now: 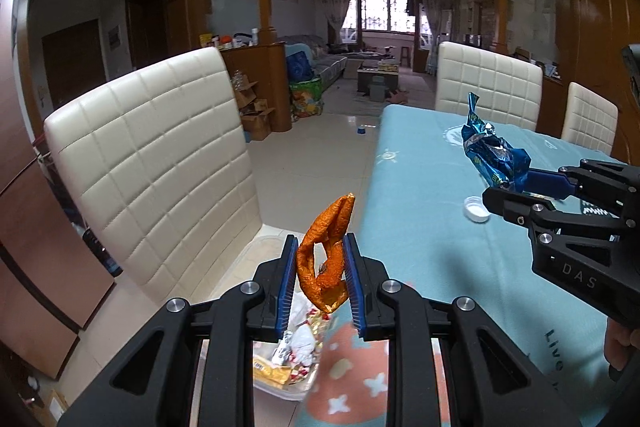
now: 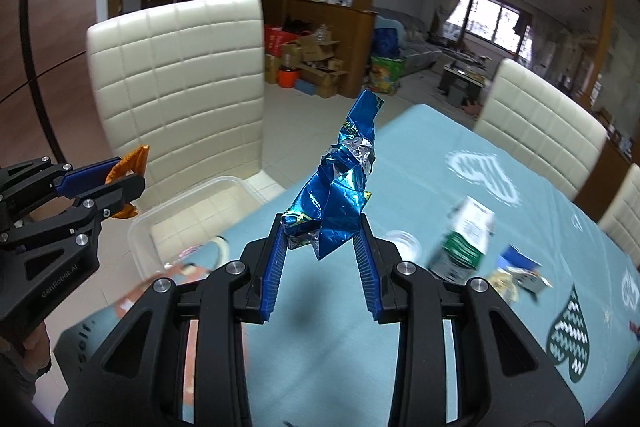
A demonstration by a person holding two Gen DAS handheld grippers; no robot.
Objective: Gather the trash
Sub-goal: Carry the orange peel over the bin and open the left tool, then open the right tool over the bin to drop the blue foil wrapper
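My left gripper is shut on a curled orange peel, held above a clear plastic bin with wrappers in it. The bin sits by the table's left edge, in front of a cream chair. My right gripper is shut on a crumpled blue foil wrapper, held up over the blue tablecloth. The right wrist view shows the left gripper and the orange peel at far left, over the bin. The left wrist view shows the right gripper and the wrapper.
A white bottle cap lies on the cloth. A green-and-white carton and a blue scrap pile lie on the table at right. Cream quilted chairs stand around the table. A hand grips the left handle.
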